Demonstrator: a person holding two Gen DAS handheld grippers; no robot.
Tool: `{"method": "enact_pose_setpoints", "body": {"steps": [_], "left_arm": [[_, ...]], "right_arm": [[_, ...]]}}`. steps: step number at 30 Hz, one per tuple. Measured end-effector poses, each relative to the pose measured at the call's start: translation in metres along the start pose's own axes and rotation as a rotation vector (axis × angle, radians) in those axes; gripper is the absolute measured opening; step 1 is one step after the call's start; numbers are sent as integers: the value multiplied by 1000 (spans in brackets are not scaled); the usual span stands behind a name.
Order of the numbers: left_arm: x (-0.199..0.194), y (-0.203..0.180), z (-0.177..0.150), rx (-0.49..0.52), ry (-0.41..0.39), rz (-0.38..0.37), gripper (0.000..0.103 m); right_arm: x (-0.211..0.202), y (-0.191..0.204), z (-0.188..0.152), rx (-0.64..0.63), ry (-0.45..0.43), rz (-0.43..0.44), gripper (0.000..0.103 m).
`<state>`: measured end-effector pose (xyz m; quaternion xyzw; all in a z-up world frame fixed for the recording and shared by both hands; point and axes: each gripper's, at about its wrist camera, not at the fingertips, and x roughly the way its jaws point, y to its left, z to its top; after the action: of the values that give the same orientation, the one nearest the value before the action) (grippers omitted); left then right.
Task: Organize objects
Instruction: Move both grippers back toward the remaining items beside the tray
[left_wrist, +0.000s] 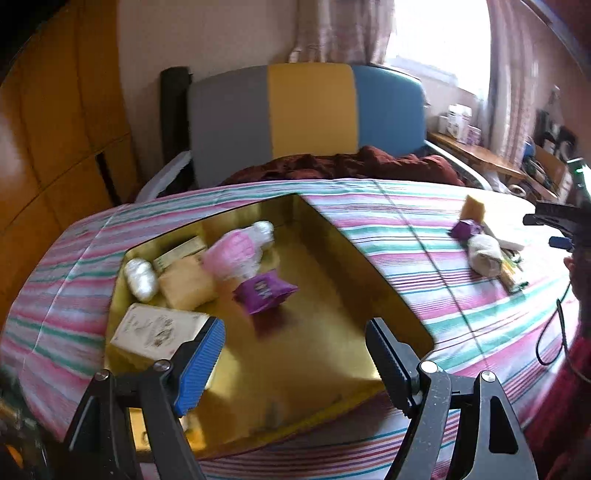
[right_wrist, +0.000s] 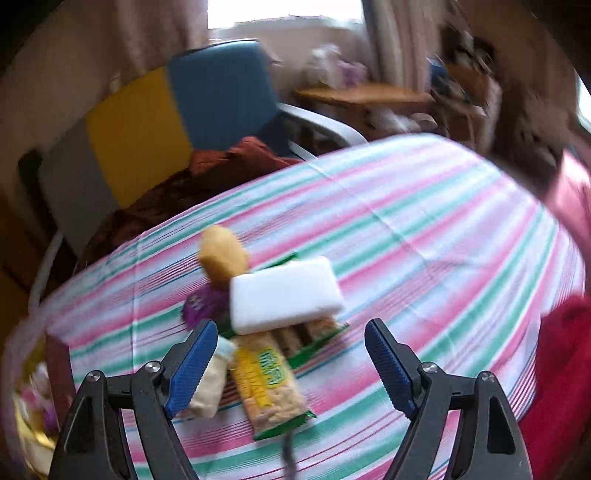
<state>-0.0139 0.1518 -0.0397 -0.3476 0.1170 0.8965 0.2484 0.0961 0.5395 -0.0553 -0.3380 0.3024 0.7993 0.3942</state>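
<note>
Left gripper (left_wrist: 295, 354) is spread, nothing between its fingers, positioned above the near part of a gold tray (left_wrist: 332, 258) that sits on a table covered by a striped cloth (left_wrist: 424, 266) in pink, green and white. Contents of the tray, as seen from the left wrist view: a purple packet (left_wrist: 264, 291) near the centre; a pink-and-white bundle (left_wrist: 240, 251) just behind it; a yellow sponge (left_wrist: 186, 282) to the left, touching a clear-wrapped white roll (left_wrist: 140, 278); a pale box with printed decoration (left_wrist: 159, 330) at the near left corner, partly behind the blue finger pad; and a second flat box (left_wrist: 181, 251) at the back left. Right gripper (right_wrist: 291, 369) is likewise spread and empty, hanging over a loose pile on the cloth, well apart from the tray. Pile contents in the right wrist view: a white rectangular block (right_wrist: 284, 295) resting atop a green-edged cracker pack (right_wrist: 317, 336); a yellow-and-green biscuit packet (right_wrist: 269, 387) lying between the fingers but not touched; a small cream-coloured pouch (right_wrist: 212, 384) just beside the left finger; a tan sponge-like piece (right_wrist: 221, 254) at the rear; and a purple wrapper (right_wrist: 203, 302) below it. This view is motion-blurred, so the pouch's exact nature could not be confirmed. A chair with grey, yellow and blue panels (left_wrist: 306, 110) stands behind the table.
</note>
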Motion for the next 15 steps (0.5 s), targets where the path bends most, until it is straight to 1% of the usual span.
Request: {"method": "enact_pose_setpoints", "body": {"steps": [3,10,15], "left_arm": [[5,-18,6,35,6,-39,79],[15,-61,22,111,5,-120,80],[28,-79,33,117,26,-158,80]], "right_arm": [[3,-11,0,61,22,19,84],[8,-21,0,127,58,48,84],[13,-37,0,224,84,76,84]]}}
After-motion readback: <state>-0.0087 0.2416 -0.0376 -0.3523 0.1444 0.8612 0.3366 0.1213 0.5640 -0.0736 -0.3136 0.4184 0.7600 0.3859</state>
